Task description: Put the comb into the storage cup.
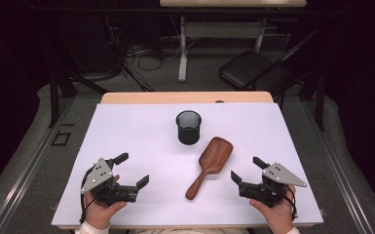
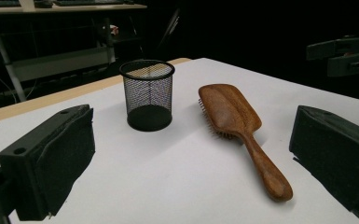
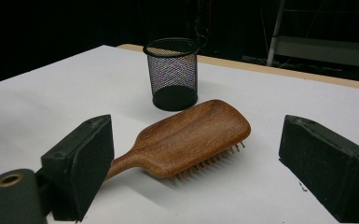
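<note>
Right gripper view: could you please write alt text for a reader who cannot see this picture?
A wooden hairbrush lies bristles down on a white table, its handle pointing toward the lower left, framed by the two wide-open black jaws of the right tool. Behind the brush stands an upright black mesh cup, apart from it, against a dark background.

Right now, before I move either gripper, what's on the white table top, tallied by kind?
Hairbrush, wooden, bristles down: 1
Mesh cup, black, upright: 1
Grippers, both open and holding nothing: 2, the left gripper and the right gripper
Total: 4
</note>
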`<state>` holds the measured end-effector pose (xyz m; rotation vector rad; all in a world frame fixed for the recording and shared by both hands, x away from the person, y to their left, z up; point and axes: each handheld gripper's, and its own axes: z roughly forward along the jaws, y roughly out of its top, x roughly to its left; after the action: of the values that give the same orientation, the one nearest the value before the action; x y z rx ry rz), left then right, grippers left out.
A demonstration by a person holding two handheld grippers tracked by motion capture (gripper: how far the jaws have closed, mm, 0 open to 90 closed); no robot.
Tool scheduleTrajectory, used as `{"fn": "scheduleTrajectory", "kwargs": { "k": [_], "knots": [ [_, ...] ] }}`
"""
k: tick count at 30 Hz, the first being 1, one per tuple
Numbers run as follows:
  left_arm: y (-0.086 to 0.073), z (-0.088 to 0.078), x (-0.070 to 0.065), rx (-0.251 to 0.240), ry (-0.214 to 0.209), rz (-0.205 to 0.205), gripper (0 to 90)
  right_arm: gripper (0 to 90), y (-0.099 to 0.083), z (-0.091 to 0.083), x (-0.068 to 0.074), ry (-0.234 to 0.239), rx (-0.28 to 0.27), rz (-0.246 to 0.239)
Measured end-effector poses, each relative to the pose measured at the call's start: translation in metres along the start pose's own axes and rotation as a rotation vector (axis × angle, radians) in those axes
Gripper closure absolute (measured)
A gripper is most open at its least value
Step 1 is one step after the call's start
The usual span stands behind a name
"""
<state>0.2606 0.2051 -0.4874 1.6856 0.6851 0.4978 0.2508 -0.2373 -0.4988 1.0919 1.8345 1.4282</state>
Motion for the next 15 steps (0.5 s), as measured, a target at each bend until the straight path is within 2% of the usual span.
{"fn": "scheduleTrajectory", "kwargs": {
  "k": [4, 15],
  "knots": [
    [-0.0003, 0.0004, 0.0013, -0.001, -0.007, -0.016, 0.2, 10.1, -0.0010, 0.0001, 0.0003, 0.002, 0.013, 0.001],
    [-0.0014, 0.0028, 0.0024, 0.006, -0.004, -0.020, 0.2, 10.2, -0.0030, 0.0042, 0.0013, 0.000, 0.038, -0.004]
  ]
}}
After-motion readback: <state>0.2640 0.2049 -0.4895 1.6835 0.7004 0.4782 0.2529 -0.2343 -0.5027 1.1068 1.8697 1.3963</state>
